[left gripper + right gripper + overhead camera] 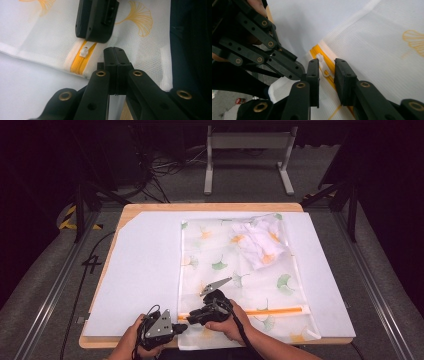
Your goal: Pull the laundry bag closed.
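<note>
A white mesh laundry bag (240, 275) printed with ginkgo leaves lies flat on the white board (140, 270) that covers the table, occupying the centre-right area. A crumpled white cloth (260, 240) shows inside the bag at about 1 o'clock from its centre. The orange zipper (265, 311) runs across the near end of the bag, at 6 o'clock. In the high view, both grippers sit at the near-left corner of the bag, around 7 o'clock. The left gripper (115, 56) has its jaws fully closed, pads pressed together on the mesh fabric just beside the zipper end, at 4 o'clock from the white slider pull (84, 52). The right gripper (327, 72) has its jaws partly open and straddles the zipper: the slider pull (323, 65) sits in the gap between the two pads, and neither pad presses on it. In the left gripper view, the right gripper's black jaw appears at 12 o'clock, directly above the slider pull. Both grippers lie close together, nearly touching.
</note>
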`<act>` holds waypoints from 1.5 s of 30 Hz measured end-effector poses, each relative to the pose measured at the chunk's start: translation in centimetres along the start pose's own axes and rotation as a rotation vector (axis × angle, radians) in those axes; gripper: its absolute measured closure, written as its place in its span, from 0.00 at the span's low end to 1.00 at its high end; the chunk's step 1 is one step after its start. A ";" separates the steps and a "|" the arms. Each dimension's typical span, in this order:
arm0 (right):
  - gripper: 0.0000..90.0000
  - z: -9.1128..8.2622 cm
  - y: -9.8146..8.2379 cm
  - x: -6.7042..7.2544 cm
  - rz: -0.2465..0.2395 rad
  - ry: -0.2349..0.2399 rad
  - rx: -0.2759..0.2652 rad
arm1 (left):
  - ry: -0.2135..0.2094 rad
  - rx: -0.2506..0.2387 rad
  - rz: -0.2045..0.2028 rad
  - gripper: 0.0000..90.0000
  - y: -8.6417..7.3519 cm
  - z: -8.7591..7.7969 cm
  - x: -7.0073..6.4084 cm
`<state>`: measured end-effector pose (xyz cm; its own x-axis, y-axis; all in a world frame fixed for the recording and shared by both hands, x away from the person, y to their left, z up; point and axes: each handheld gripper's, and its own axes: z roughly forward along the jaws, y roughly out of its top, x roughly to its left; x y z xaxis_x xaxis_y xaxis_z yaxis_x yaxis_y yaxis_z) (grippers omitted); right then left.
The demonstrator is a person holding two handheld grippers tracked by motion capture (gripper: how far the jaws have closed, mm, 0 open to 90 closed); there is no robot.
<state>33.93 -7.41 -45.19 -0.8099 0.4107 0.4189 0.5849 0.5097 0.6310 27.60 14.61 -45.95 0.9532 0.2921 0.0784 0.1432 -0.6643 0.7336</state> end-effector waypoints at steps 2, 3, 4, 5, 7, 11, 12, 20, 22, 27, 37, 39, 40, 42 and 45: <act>0.80 0.3 0.0 0.2 -0.018 0.001 -0.007 | 0.001 0.000 0.001 1.00 0.0 0.0 0.0; 0.80 0.3 0.0 0.2 -0.018 0.001 -0.007 | 0.001 0.000 0.001 1.00 0.0 0.0 0.0; 0.82 0.4 0.1 0.3 -0.028 0.002 -0.005 | 0.001 0.001 0.001 1.00 0.0 0.0 0.0; 0.84 0.6 0.1 0.4 -0.032 -0.006 -0.012 | 0.001 0.001 -0.002 1.00 0.0 0.0 0.0; 0.88 1.0 0.3 0.5 -0.045 -0.002 -0.009 | 0.000 0.000 0.000 1.00 0.0 0.0 0.0; 0.93 1.2 0.4 0.4 -0.038 -0.013 -0.017 | 0.000 0.002 -0.003 1.00 0.0 0.0 0.0; 0.94 1.2 0.4 0.4 -0.040 -0.015 -0.019 | 0.000 0.002 -0.003 1.00 0.0 0.0 0.0; 0.95 1.1 0.7 0.4 -0.043 -0.026 -0.022 | -0.001 0.001 0.001 1.00 0.0 0.0 0.0; 0.96 0.9 0.8 0.5 -0.041 -0.026 -0.017 | 0.000 -0.001 -0.002 1.00 0.0 0.0 0.0; 1.00 0.7 1.0 0.6 -0.050 -0.025 -0.005 | -0.001 0.000 -0.003 1.00 0.0 0.0 0.0; 1.00 0.8 1.1 0.7 -0.080 -0.034 -0.017 | -0.001 0.003 0.005 1.00 0.0 0.0 0.0; 1.00 0.8 1.2 0.9 -0.096 -0.041 -0.016 | -0.002 0.002 0.002 1.00 0.0 0.0 0.0; 1.00 0.8 1.2 1.0 -0.099 -0.048 -0.013 | -0.001 0.008 -0.004 1.00 0.0 0.0 0.0; 1.00 0.8 1.2 1.1 -0.118 -0.055 -0.006 | 0.002 0.013 0.010 1.00 0.1 0.0 0.0; 1.00 0.8 1.2 1.2 -0.135 -0.070 -0.004 | -0.003 0.008 0.002 1.00 0.1 0.0 0.0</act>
<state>33.71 -5.74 -44.45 -0.8760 0.3902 0.2836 0.4704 0.5609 0.6813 27.61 14.57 -45.89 0.9542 0.2888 0.0778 0.1436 -0.6704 0.7280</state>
